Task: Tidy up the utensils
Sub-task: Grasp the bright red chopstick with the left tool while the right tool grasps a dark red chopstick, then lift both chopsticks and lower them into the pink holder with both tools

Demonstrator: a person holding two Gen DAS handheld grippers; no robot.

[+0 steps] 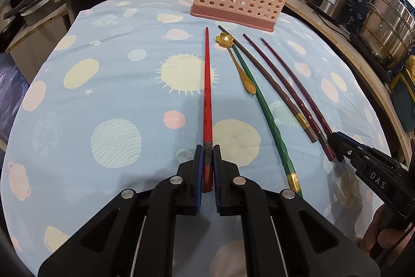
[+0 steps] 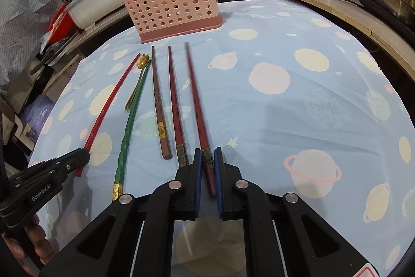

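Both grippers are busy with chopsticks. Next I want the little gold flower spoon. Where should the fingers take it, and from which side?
Probably the gold spoon's bare handle end nearest you, from above and from the red chopstick's side. The spoon lies flat, its flower bowl rests against the green chopstick, and that shaft runs close along its other side.

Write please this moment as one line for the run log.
left tongs: shut on red chopstick | right tongs: shut on dark red chopstick | pink basket: behind | both chopsticks: not yet in basket
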